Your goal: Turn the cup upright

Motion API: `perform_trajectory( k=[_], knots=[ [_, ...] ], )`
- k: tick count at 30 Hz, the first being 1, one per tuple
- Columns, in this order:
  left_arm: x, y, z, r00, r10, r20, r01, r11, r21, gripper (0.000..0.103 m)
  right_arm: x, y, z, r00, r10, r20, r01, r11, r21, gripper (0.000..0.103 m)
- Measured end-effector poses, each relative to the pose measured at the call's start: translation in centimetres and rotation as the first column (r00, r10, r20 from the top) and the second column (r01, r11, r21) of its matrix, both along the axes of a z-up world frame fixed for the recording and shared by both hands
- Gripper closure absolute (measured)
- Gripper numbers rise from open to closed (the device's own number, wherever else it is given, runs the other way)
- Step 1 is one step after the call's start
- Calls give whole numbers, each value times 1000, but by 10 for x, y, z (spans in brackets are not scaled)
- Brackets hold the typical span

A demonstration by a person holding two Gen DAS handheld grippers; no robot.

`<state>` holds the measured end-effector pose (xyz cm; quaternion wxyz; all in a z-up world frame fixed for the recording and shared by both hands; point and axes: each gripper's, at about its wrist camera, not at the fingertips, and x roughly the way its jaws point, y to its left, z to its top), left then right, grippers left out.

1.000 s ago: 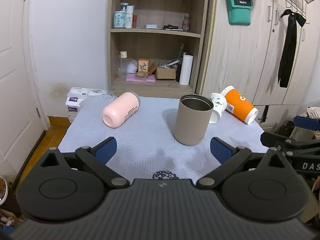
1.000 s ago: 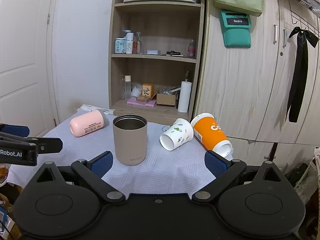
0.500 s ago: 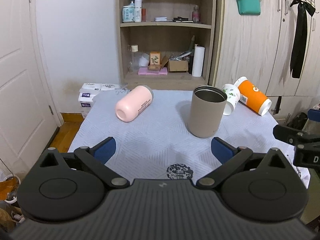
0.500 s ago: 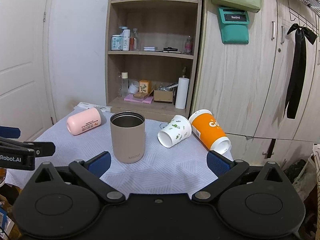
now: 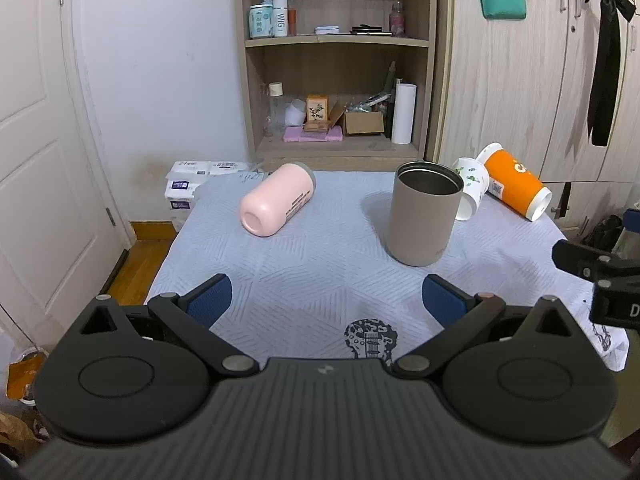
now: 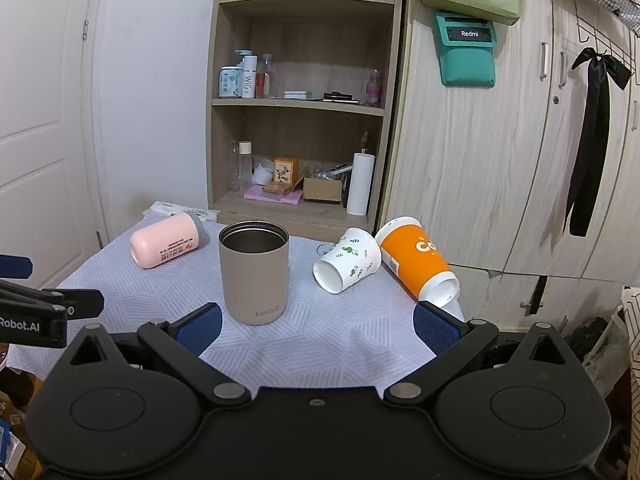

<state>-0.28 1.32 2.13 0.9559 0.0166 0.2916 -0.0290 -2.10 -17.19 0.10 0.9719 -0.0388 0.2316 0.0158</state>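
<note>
- Cup: the taupe cup [image 6: 254, 272] stands upright, mouth up, near the middle of the surface [image 6: 340, 340]; three others lie on their sides: the pink cup [image 5: 278, 204] toward the far left, the white leaf-print cup [image 6: 347, 266] and the orange cup [image 6: 416, 262] side by side toward the far right edge.
- Left tool [image 5: 325, 300]: jaws spread wide, holding nothing, hovering over the near edge of the surface, short of every cup.
- Right tool [image 6: 318, 326]: likewise wide open and empty, with the taupe cup just beyond its left finger.
- Step, as I judge it: one cup is done and a tool is between grasps, lining up on a fallen one.
- Next move calls for closing the jaws across the body of a lying cup, then lifting and rotating it so the mouth faces up; the paper cups look light and may roll or crush.
- Against a second ago: both views have drawn back and risen slightly, the cups sit lower and smaller in view, and none of them has moved.
</note>
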Motion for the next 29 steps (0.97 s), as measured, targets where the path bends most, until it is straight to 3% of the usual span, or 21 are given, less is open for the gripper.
perform_trajectory(
  k=[14,29],
  knots=[
    [5,12,-4,999,54,4,-54,999,1,0,3,-2,-1,1000,-28,-8,28,999,19,0],
    [2,8,-2,998,46,34,-47,999,16,0,1,-1,0,999,-35,-2,35,999,9,0]
  ],
)
